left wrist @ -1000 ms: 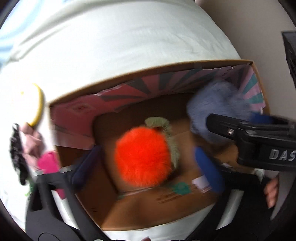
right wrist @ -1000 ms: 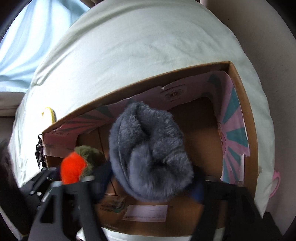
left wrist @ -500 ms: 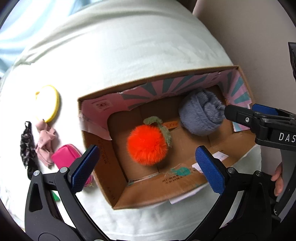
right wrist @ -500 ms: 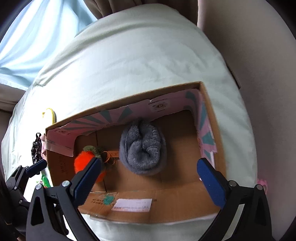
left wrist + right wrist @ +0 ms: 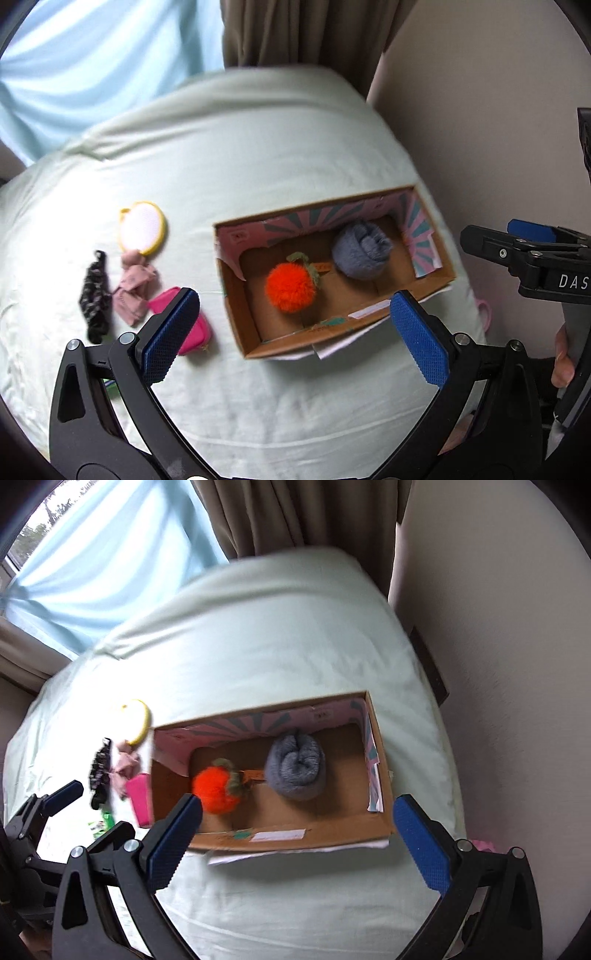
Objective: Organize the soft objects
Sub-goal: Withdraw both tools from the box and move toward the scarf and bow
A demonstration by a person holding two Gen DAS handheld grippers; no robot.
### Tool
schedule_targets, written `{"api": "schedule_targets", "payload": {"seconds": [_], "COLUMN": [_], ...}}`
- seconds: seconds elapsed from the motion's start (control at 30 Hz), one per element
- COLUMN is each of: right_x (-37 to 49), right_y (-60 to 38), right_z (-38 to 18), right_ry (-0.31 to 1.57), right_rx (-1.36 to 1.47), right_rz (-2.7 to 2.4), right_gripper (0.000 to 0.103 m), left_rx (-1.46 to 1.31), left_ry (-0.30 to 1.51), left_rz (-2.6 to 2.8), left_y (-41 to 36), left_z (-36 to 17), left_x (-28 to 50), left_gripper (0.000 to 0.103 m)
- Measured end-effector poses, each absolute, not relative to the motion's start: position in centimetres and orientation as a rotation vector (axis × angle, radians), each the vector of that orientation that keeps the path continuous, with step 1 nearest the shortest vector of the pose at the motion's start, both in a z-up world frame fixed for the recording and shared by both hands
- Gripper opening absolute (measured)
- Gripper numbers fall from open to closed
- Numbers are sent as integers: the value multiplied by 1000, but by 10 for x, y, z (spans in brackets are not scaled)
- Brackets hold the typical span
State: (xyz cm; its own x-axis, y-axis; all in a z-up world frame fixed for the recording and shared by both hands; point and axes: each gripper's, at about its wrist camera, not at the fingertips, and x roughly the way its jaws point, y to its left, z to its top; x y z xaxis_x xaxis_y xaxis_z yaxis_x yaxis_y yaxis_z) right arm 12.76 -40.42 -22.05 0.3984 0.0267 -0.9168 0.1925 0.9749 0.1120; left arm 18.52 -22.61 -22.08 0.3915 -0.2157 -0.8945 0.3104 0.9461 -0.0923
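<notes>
Both grippers, left (image 5: 291,338) and right (image 5: 295,840), hung with jaws apart and empty above the cardboard box (image 5: 380,775), where an orange pompom (image 5: 218,790) and grey sock roll (image 5: 297,768) lay gathered for tidying.

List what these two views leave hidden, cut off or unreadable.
- Pink pouch: left view, partly behind the left hand-held gripper finger; right view, behind the cardboard box wall.
- Green item: right view, too small and blurred to identify.
- Pink object: left view, cut off by the bed's edge.
- Box label: text unreadable.
</notes>
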Motion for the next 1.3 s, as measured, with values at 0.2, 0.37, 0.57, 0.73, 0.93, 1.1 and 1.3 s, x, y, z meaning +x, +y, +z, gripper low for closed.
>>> {"api": "schedule_targets", "payload": {"seconds": [0.2,0.37,0.57,0.73,0.93,1.1,1.3], "right_x": [89,62,36,17,5,14,39], "right_y": [-375,-335,-268,-209,-145,-96,-57], "right_z": [-160,-126,-105,-106,-107,-119,-146], "right_ry": [1035,952,873,819,751,753,779], "right_rx": [175,125,63,58,111,118,233], "right_rz": [-98,-49,8,47,46,27,5], "right_gripper": [103,103,103,103,103,103,103], "left_rx": [52,15,-25,-49,-48,-41,-22], "left_ry": [1020,960,913,893,898,902,941], "left_rz": [-291,-240,-164,-115,-113,-139,-193], "left_y": [-185,-141,-71,-2,72,120,158], "left_z": [-159,-120,-95,-90,-94,-104,-138], "left_x": [143,110,79,62,59,71,102], "left_gripper": [103,103,103,103,103,103,103]}}
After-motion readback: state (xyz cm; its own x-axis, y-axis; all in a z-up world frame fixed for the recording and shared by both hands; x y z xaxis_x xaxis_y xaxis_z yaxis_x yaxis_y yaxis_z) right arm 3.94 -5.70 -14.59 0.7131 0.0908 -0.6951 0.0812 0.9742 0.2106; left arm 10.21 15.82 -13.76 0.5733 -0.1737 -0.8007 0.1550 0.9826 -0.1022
